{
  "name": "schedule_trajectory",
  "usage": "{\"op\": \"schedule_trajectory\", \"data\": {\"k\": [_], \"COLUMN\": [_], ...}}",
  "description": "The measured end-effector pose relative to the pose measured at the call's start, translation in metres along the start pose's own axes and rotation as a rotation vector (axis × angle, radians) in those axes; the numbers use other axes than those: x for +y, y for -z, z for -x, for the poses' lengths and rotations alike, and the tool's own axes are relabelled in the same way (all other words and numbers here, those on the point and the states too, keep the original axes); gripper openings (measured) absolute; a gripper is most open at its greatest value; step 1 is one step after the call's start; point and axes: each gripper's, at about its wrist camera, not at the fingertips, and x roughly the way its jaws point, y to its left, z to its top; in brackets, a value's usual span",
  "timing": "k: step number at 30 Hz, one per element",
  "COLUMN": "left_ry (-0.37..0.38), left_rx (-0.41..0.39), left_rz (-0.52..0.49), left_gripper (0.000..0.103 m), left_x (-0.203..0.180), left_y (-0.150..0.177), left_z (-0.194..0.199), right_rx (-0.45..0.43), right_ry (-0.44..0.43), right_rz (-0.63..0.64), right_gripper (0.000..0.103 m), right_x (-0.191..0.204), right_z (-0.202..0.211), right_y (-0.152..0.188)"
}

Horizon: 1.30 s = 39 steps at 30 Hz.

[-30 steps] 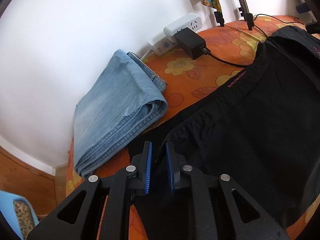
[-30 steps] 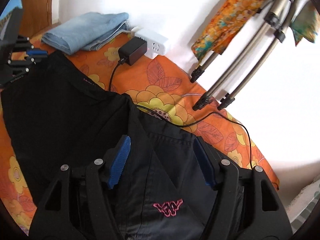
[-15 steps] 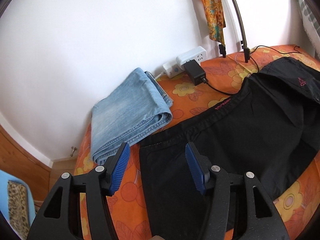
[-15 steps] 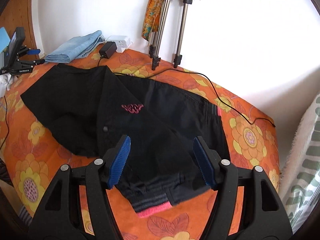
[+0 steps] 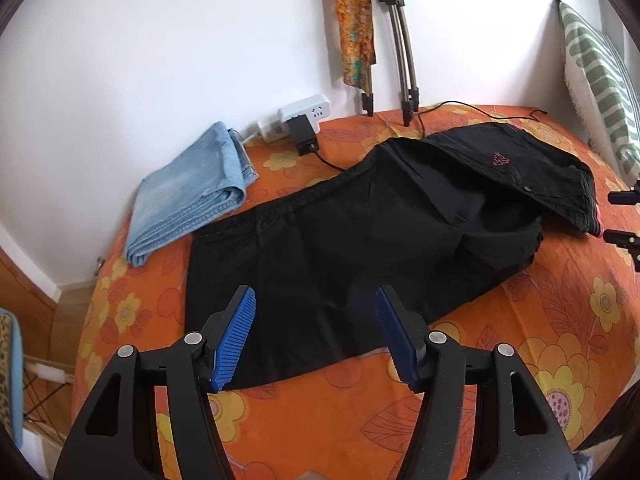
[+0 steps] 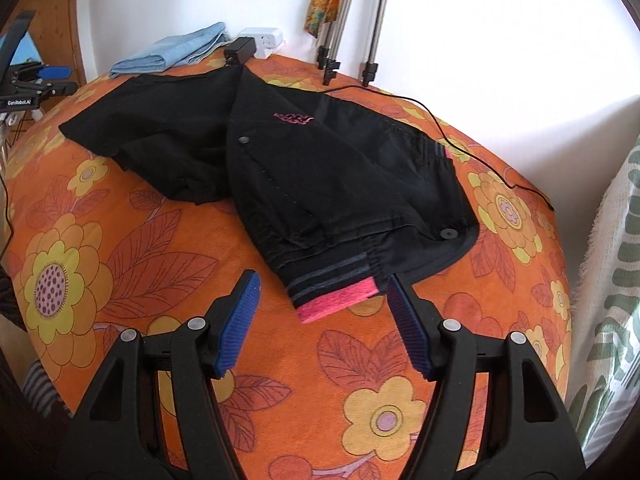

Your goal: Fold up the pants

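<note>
the orange flowered bedspread (image 5: pixel 520 360) fills both views, and spread across the middle of it lie the black pants (image 5: pixel 360 240), the biggest thing on the bed. they're folded over on themselves: one flat panel runs toward the left side, and a second layer is laid over it at an angle on the right, pink logo (image 6: pixel 293 118) facing up. the cuff (image 6: pixel 334 286) at the near end in the right wrist view shows grey stripes and a bright pink band, pointing toward the right gripper (image 6: pixel 320 320). the fold isn't tidy, with bunched cloth poking out under the top layer.

both tongs are spread wide with nothing between the blue pads. the left gripper (image 5: pixel 316 332) hangs over the near hem of the flat panel; the right one sits just off the pink cuff, apart from it.

plenty of bare bedspread on the near side of the pants in both views. the far side is tighter: folded blue jeans (image 5: pixel 188 192) lie just beside the waistband corner against the white wall (image 5: pixel 160 60). next to them a white power strip (image 5: pixel 296 120) with a black adapter (image 5: pixel 302 136), its thin cable (image 6: pixel 460 140) trailing along the far edge of the pants. tripod legs (image 5: pixel 400 60) stand on the bed by the wall, an orange patterned cloth (image 5: pixel 354 28) hanging beside them. a green striped pillow (image 5: pixel 600 80) bounds the right edge.
</note>
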Motion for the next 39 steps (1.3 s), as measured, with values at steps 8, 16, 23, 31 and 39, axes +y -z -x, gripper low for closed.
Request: {"op": "schedule_trajectory", "data": {"k": [8, 16, 23, 31, 39], "left_ry": [0.037, 0.013, 0.026, 0.030, 0.047], "left_rx": [0.032, 0.040, 0.065, 0.069, 0.072], "left_rz": [0.087, 0.135, 0.112, 0.100, 0.107], "left_gripper": [0.062, 0.062, 0.062, 0.062, 0.062], "left_x": [0.018, 0.037, 0.032, 0.032, 0.031], "left_y": [-0.003, 0.000, 0.003, 0.003, 0.004], "left_z": [-0.017, -0.021, -0.028, -0.029, -0.027], "right_rx": [0.025, 0.071, -0.009, 0.016, 0.038], "right_ry": [0.210, 0.189, 0.277, 0.039, -0.015], "right_rz": [0.177, 0.155, 0.051, -0.037, 0.084], "right_gripper": [0.069, 0.026, 0.001, 0.009, 0.050], "right_x": [0.026, 0.010, -0.038, -0.054, 0.007], "right_z": [-0.033, -0.040, -0.022, -0.020, -0.047], "right_y": [0.001, -0.001, -0.033, -0.047, -0.035]}}
